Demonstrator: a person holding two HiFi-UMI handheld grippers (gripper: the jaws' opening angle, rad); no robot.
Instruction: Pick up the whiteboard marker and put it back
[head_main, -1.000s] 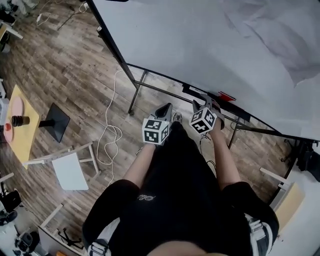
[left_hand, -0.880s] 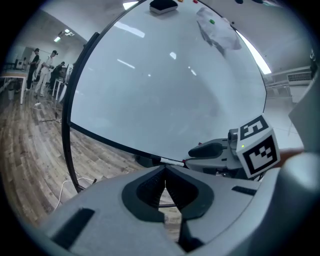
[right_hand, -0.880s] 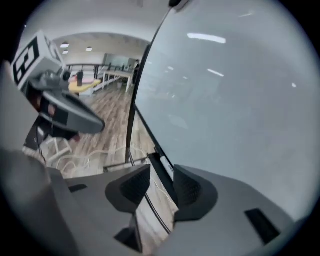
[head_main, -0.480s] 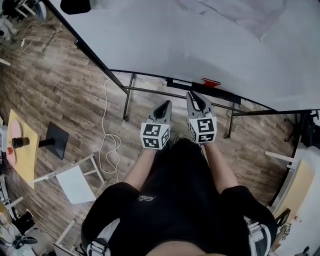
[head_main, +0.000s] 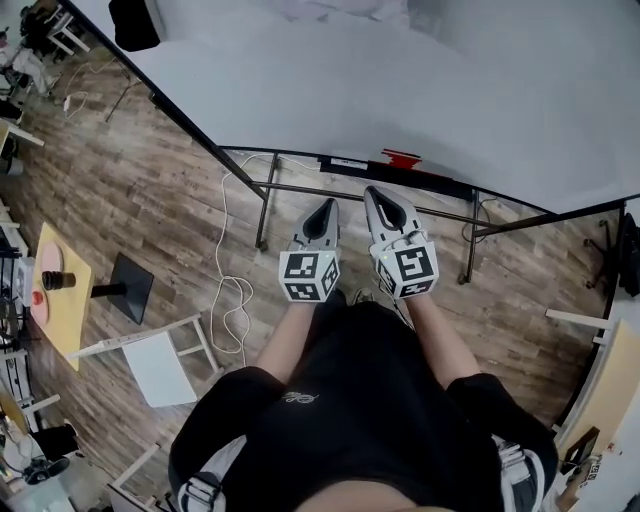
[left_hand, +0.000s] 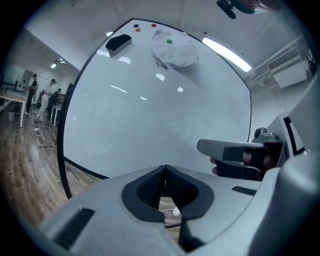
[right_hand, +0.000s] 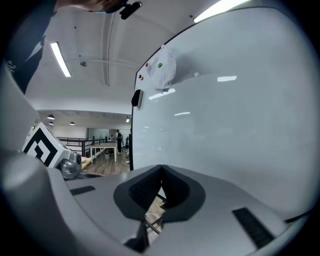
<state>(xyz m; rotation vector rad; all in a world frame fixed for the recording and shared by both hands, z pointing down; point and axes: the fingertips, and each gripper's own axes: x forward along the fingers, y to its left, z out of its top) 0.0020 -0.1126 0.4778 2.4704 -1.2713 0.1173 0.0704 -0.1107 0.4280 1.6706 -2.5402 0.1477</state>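
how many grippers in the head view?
2. The left gripper is at centre-left and the right gripper is beside it. Both point toward the whiteboard. None seem hidden.

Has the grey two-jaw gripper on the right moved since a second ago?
Yes. The right gripper has drawn back from the whiteboard's black ledge, which its tips overlapped before.

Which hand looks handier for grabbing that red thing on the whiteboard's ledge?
Right, probably: the right gripper sits just below the red thing on the ledge, while the left gripper is farther aside. Both are shut and empty, so it must open first.
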